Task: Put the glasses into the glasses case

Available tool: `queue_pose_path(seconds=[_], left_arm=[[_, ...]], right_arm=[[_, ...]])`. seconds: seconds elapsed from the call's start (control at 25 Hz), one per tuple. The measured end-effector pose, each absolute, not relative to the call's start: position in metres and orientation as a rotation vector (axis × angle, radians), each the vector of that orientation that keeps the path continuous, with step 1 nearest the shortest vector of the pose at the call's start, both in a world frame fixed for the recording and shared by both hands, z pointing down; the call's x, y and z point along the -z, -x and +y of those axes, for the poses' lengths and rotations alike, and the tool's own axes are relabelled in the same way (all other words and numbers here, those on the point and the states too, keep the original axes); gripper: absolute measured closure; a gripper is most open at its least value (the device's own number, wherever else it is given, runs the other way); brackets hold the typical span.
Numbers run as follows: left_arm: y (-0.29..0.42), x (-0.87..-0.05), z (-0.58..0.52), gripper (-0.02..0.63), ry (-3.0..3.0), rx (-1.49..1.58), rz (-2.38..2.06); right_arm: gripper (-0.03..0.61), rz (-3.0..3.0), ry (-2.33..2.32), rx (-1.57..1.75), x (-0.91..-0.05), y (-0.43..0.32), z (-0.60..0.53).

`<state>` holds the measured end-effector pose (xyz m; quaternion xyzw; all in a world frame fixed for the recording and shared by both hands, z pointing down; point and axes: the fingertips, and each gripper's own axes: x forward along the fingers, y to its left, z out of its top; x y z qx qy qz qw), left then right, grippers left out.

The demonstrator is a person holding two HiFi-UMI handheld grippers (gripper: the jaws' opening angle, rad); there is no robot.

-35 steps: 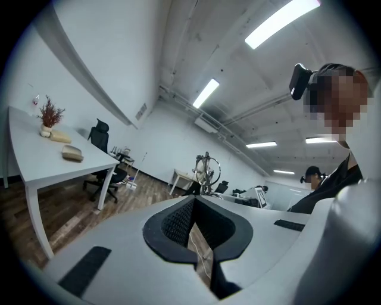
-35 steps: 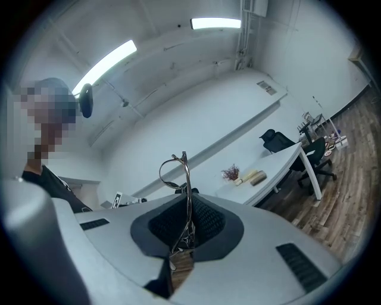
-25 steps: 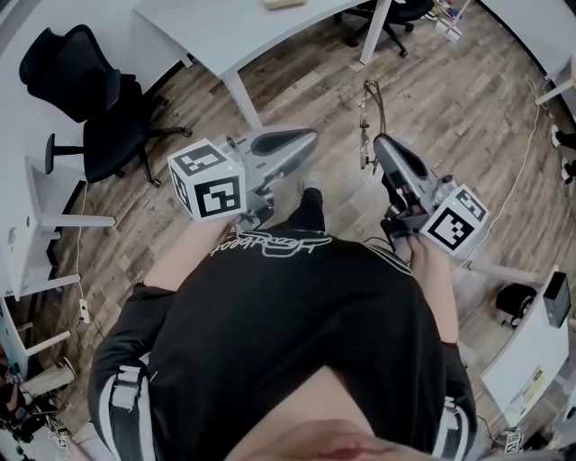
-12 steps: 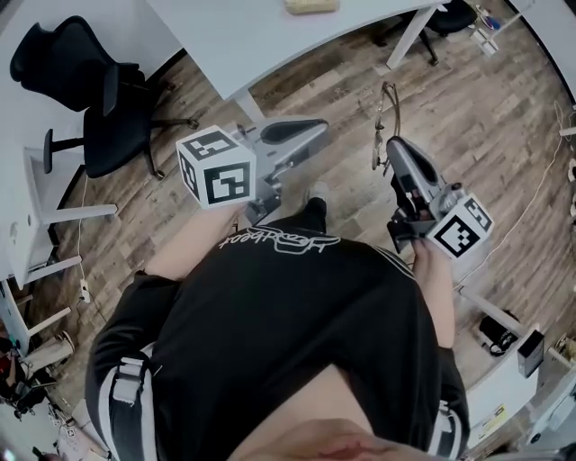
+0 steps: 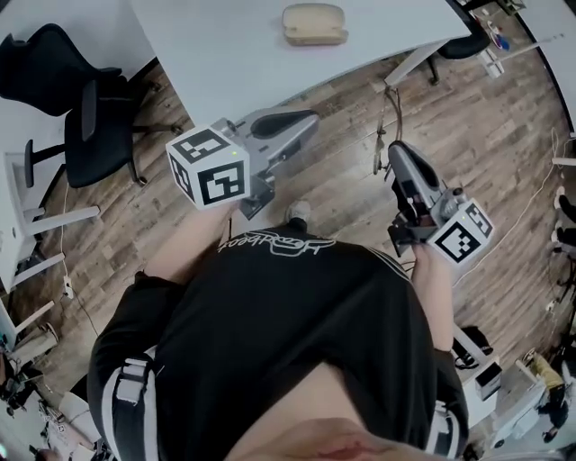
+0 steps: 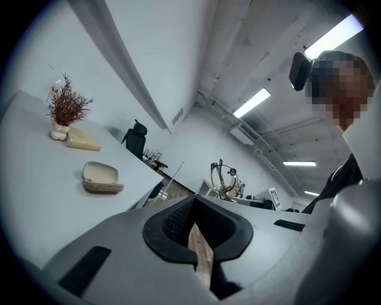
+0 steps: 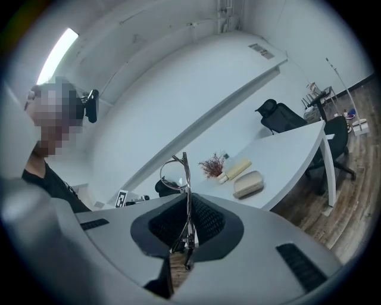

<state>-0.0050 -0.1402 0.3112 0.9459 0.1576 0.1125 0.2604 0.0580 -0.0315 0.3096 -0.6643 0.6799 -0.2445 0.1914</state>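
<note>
A beige glasses case [image 5: 314, 24] lies closed on the white desk [image 5: 225, 54] ahead; it also shows in the left gripper view [image 6: 102, 177] and the right gripper view [image 7: 248, 184]. My right gripper [image 5: 393, 151] is shut on thin metal-framed glasses [image 5: 387, 117], which stand upright out of its jaws [image 7: 178, 179] over the wooden floor, short of the desk. The left gripper [image 5: 301, 122] hangs beside it near the desk's edge, jaws together with nothing between them [image 6: 194, 205]. The glasses [image 6: 223, 179] appear to its right.
A black office chair [image 5: 81, 108] stands left of the desk, another white desk [image 5: 27, 207] at far left. On the desk's far end sit a red dried plant [image 6: 65, 107] and a yellowish block [image 6: 82, 140]. Desk legs [image 5: 414, 63] stand ahead right.
The person has walked toward the white desk; the case has come into view on it. Both grippers moved along with them, the right still holding the glasses.
</note>
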Motion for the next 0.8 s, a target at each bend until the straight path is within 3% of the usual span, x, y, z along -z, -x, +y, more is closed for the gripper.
queue_pose_path(seconds=[0.8], left_arm=[[-0.068,-0.305,-0.193,0.608,-2.597,-0.276,0.259]], right_arm=[[0.555,2.044,1.786,0.652,-0.305,-0.157,-0.096]])
